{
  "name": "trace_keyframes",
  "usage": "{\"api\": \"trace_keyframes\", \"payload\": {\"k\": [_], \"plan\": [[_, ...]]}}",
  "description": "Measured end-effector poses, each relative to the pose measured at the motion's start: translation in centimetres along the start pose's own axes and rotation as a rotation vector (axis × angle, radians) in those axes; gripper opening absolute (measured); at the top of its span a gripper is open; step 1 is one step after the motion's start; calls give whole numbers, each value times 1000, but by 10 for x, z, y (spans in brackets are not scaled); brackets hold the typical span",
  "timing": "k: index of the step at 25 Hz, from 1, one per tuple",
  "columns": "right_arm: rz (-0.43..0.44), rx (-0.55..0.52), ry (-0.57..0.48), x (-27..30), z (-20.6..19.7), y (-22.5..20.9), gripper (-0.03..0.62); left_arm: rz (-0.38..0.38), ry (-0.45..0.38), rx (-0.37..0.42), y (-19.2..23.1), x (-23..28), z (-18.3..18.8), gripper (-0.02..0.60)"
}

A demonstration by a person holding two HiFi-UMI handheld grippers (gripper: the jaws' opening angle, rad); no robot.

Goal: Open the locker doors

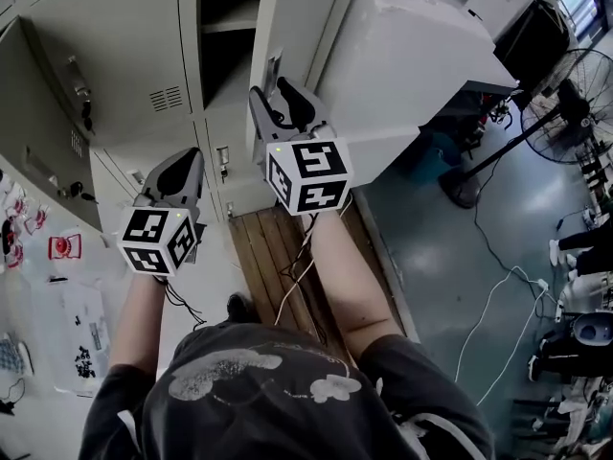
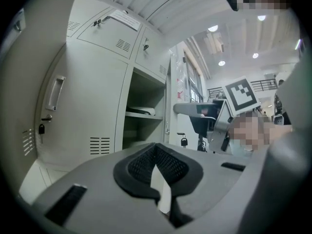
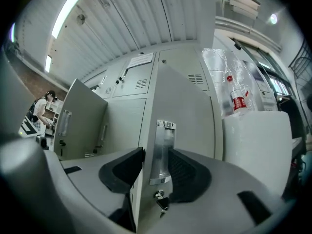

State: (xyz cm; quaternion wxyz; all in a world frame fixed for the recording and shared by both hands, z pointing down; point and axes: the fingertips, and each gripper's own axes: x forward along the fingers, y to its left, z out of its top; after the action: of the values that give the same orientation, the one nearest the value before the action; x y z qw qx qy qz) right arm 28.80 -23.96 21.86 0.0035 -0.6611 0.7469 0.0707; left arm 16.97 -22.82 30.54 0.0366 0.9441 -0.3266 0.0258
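Note:
The grey lockers fill the upper left of the head view. One door (image 1: 292, 17) stands swung open beside its open compartment (image 1: 225, 46). My right gripper (image 1: 280, 99) is at that door's edge. In the right gripper view the metal handle (image 3: 163, 150) and the edge of the door (image 3: 187, 106) stand between the jaws. The pads do not clearly press on them, and the right gripper (image 3: 156, 152) is open. Keys (image 3: 161, 202) hang under the handle. My left gripper (image 1: 187, 161) hangs lower left, shut on nothing. Seen from the left gripper (image 2: 156, 147), an open compartment (image 2: 144, 111) lies ahead.
Another locker door (image 1: 38, 132) stands open at the far left. A white cabinet (image 1: 412, 56) with bottles (image 3: 239, 99) on top stands right of the lockers. A wooden board (image 1: 278, 257) lies at my feet. A fan (image 1: 575, 103) and cables (image 1: 498, 295) occupy the floor at right.

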Motion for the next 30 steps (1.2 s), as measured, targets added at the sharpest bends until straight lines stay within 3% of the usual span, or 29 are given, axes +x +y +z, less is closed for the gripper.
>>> {"api": "trace_keyframes", "payload": {"k": [5, 11, 30], "plan": [[0, -48, -3, -21, 3, -4, 120, -30, -5, 11, -23, 2, 3, 8], [-27, -48, -3, -46, 3, -18, 92, -63, -4, 17, -45, 5, 3, 8], [-191, -5, -7, -110, 0, -89, 72, -167, -19, 30, -104, 20, 12, 8]]}}
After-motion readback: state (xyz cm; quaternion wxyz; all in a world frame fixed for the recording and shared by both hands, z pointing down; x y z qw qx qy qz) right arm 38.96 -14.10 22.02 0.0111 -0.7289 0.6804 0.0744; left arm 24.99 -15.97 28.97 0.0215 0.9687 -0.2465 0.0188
